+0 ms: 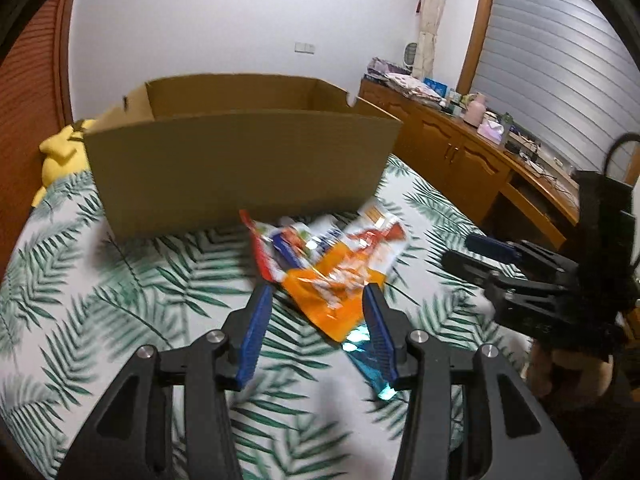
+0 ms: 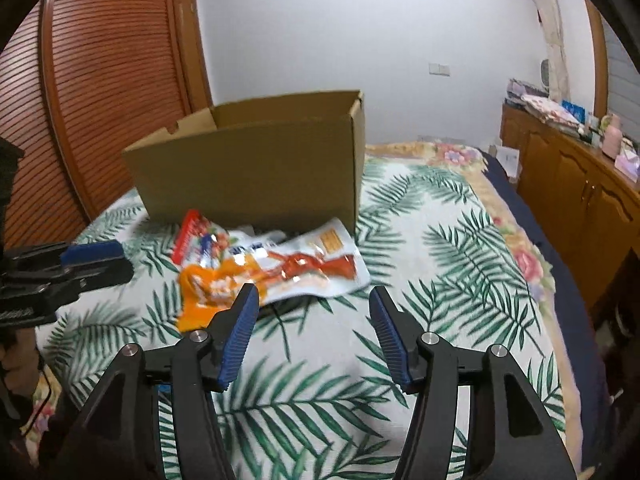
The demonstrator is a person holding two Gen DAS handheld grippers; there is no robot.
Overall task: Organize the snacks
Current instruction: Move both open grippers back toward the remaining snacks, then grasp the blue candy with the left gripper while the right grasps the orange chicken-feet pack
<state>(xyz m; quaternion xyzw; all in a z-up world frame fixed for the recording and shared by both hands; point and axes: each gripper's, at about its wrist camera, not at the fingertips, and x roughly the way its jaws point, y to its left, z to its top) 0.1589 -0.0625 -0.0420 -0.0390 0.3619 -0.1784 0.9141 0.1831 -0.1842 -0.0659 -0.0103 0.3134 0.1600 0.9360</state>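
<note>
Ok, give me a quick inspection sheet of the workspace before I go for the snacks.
Surface: bed with leaf-print cover, soft and uneven.
Job's things: pile of snack packets lying loose in front of the open cardboard box; a blue packet lies nearer, under the left fingers; inside of the box not visible.
Clutter: yellow plush toy beside the box.
Grippers: left hand-held gripper open, straddling the orange packet; right hand-held gripper open, holding nothing.
Cables: some on the wooden sideboard, off the bed.
Surroundings: louvred wooden doors, white wall, curtain.
</note>
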